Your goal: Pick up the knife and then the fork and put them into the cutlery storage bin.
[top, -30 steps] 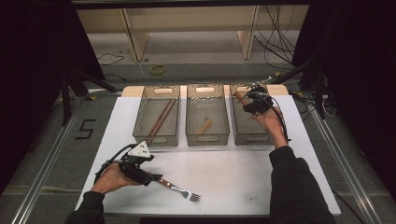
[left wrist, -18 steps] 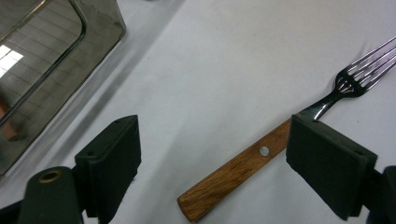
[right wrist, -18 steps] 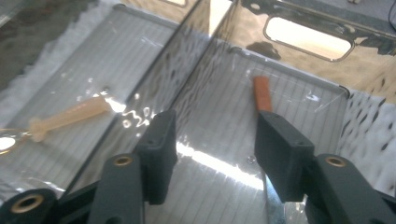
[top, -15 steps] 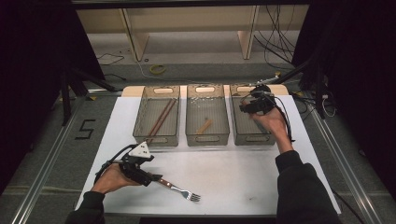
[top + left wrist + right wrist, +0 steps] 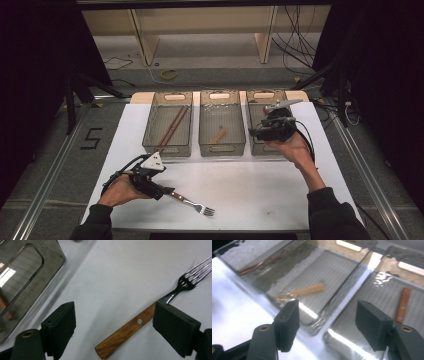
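From above, the fork (image 5: 192,203) lies flat on the white mat (image 5: 260,195), just beyond the left gripper (image 5: 159,192) — tines aimed away from it, toward the near edge. Left gripper view: jaws spread wide, the fork's (image 5: 140,322) wooden handle between them, ungripped, long axis running diagonally. Right gripper view: the right gripper (image 5: 327,322) has just been opening, nothing between its jaws — it hangs over the right bin (image 5: 372,300).

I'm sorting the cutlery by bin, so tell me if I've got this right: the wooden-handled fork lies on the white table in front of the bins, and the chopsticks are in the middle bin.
Not quite. The chopsticks lie in the left bin, as the high view shows. The middle bin holds a short wooden piece. The fork does lie on the white table in front of the bins.
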Action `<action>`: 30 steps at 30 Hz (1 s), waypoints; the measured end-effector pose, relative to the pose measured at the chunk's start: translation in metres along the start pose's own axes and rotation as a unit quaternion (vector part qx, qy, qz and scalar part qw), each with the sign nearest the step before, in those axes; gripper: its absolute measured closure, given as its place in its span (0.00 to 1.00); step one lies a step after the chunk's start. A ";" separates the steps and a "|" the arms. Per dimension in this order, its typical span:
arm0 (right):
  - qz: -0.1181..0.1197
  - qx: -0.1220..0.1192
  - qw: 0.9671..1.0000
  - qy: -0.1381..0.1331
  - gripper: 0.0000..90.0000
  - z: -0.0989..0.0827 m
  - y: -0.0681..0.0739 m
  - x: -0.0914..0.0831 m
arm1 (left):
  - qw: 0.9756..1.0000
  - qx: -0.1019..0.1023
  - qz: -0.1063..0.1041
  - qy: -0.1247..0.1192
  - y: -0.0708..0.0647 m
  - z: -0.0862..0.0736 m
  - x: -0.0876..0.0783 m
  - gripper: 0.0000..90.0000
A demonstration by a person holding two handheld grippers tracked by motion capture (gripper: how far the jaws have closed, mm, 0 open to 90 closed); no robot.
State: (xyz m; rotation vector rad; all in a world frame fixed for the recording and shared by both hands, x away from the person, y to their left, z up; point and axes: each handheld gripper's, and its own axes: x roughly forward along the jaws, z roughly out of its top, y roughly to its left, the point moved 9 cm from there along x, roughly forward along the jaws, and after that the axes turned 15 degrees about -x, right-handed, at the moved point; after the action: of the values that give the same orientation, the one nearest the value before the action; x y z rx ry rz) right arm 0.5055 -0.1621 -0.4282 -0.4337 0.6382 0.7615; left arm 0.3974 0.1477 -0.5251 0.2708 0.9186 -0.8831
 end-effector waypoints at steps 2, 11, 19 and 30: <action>0.007 -0.004 1.000 -0.006 0.40 -0.003 0.009 -0.003 | 1.000 0.005 0.000 0.007 -0.001 0.000 0.000 0.21; 0.037 -0.031 0.998 -0.031 0.40 -0.024 0.050 -0.017 | 0.998 0.042 0.015 0.046 -0.005 -0.002 0.004 0.24; 0.054 -0.036 0.998 -0.027 0.40 -0.054 0.072 -0.026 | 0.991 0.082 0.019 0.101 -0.010 -0.009 0.008 0.32; 0.056 -0.031 0.997 -0.041 0.39 -0.070 0.087 -0.034 | 0.984 0.109 0.022 0.142 -0.011 -0.015 0.013 0.41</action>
State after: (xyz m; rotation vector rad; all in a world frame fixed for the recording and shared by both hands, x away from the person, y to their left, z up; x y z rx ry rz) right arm 0.3957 -0.1622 -0.4686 -0.4244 0.5673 0.9038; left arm 0.3842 0.1417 -0.5421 0.6165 1.0755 -0.9204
